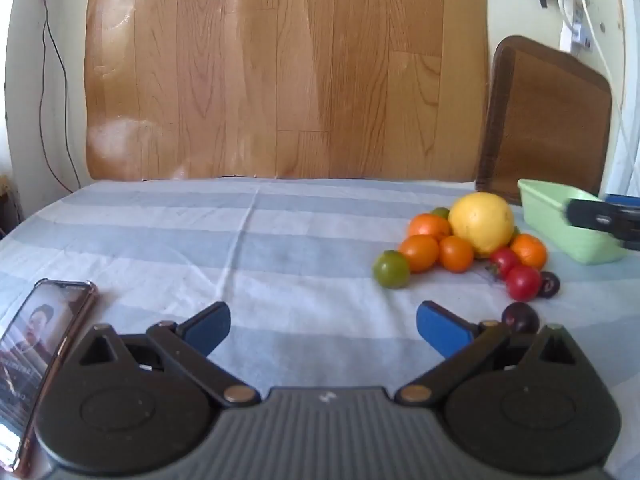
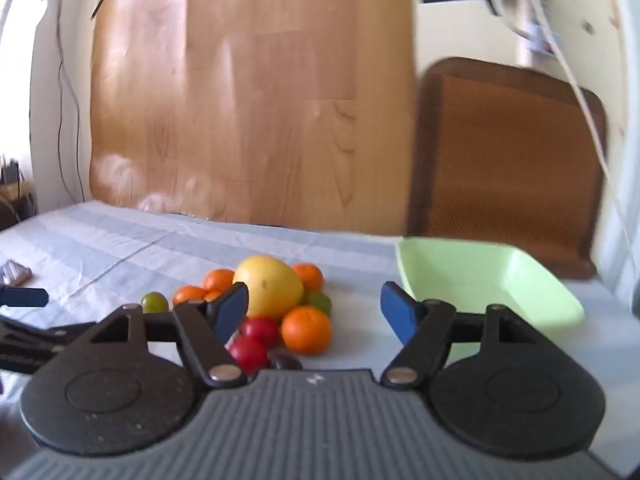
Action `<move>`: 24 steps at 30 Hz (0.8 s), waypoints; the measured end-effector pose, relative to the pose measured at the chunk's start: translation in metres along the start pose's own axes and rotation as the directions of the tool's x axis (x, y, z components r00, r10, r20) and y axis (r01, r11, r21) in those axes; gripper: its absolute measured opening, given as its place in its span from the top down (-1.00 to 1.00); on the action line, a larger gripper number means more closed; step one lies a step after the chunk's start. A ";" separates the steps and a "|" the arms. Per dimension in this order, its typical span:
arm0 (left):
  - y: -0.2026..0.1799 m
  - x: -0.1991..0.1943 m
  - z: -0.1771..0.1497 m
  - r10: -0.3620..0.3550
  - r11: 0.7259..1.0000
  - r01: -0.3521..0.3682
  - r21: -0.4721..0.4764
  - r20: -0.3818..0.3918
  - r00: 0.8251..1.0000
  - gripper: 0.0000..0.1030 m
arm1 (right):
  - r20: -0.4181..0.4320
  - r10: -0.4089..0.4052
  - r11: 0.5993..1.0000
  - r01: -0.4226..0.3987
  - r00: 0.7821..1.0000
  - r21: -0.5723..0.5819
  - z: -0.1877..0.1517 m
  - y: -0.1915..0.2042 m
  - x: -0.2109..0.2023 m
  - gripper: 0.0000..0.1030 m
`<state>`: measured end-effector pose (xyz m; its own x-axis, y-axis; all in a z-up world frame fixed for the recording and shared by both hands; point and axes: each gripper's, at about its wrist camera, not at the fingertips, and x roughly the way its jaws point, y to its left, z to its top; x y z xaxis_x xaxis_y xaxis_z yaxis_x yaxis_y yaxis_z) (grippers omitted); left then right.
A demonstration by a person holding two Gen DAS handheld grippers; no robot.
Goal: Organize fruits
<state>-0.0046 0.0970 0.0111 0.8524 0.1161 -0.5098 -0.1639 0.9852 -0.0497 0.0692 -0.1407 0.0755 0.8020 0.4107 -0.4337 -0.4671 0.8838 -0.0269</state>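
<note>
Both grippers empty, jaws apart: left gripper (image 1: pixel 323 326) parked mid-cloth, right gripper (image 2: pixel 314 312) hovered between heaped round fruit pile (image 2: pixel 276 304) and pale green plastic tub (image 2: pixel 568 308) near striped tablecloth's (image 1: pixel 200 232) far-right corner, probably lining up first pick.

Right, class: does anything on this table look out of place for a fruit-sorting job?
Yes: a phone lies at the table's left edge, screen lit, not fruit. The green tray holds nothing; all fruit sits heaped beside it.

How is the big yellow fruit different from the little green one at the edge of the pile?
The big yellow fruit is far larger than the little green fruit. The yellow one sits in the middle of the pile with oranges against it; the green one sits at the pile's left edge, beside one orange. Both are roundish and rest on the striped cloth.
</note>
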 end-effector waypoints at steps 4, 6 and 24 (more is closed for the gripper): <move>0.007 -0.007 -0.005 -0.031 0.998 0.034 -0.054 0.043 0.999 -0.99 | -0.083 0.056 0.998 -0.055 0.995 0.013 0.017 0.004 0.045 -0.45; 0.012 -0.008 -0.006 -0.044 0.996 0.048 -0.080 0.057 0.997 -0.99 | -0.105 0.075 0.997 -0.074 0.992 0.020 0.021 0.007 0.058 -0.45; 0.020 -0.014 -0.009 -0.070 0.990 0.082 -0.113 0.108 0.992 -0.99 | -0.184 0.258 0.954 -0.220 0.949 0.204 0.032 0.000 0.030 -0.22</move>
<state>-0.0244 0.1134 0.0099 0.9104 0.0594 -0.4095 -0.1481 0.9709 -0.1884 0.1052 -0.1217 0.0910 0.5719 0.5764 -0.5837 -0.5459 0.7985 0.2537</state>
